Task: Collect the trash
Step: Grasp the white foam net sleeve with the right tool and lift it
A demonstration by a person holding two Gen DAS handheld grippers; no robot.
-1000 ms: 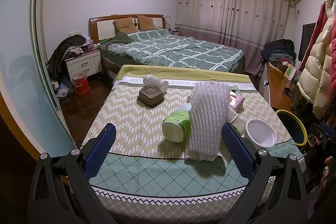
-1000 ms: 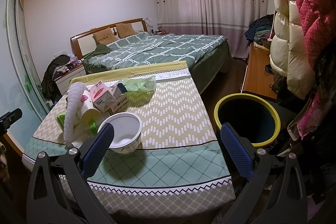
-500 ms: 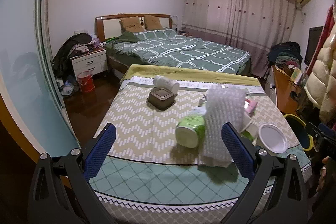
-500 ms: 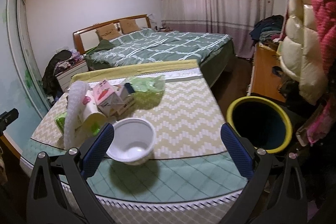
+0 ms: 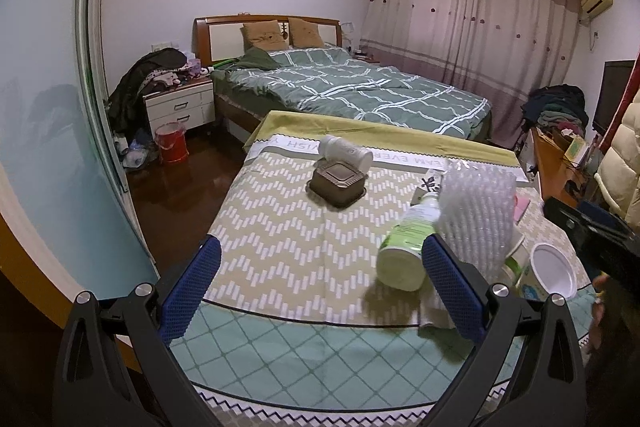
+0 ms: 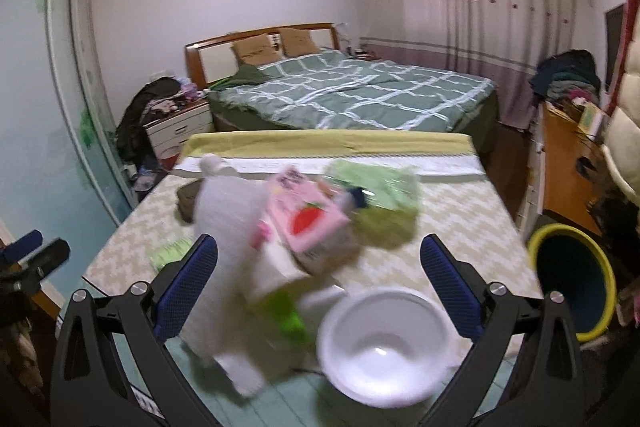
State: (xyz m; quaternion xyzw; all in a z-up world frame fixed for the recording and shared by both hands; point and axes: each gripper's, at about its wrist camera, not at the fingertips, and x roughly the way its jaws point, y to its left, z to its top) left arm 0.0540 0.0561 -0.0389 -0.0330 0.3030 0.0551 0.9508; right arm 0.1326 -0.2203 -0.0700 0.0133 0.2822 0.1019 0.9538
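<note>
Left wrist view: we see the left hand-held gripper (image 5: 318,277) spread wide and empty above the near edge of the bench (image 5: 280,227), which wears a chevron-patterned cloth. Toward the far edge a brown square container (image 5: 337,183) sits touching a white cylinder (image 5: 345,154) lying on its side behind it. Near the right edge a green-labelled bottle (image 5: 408,247) lies tipped over, just beside an upright roll of bubble wrap (image 5: 478,211); a white bowl (image 5: 554,270) sits at the near right corner.

From the right wrist view, we find the right hand-held gripper (image 6: 318,277) also wide apart and holding nothing, with the white bowl (image 6: 380,343) between its fingers and close below. Behind the bowl we make out, blurred, the bubble wrap (image 6: 228,227), a pink carton (image 6: 306,223) and a crumpled green bag (image 6: 372,183). A yellow-rimmed bin (image 6: 572,279) stands on the floor beside the bench's right edge.
</note>
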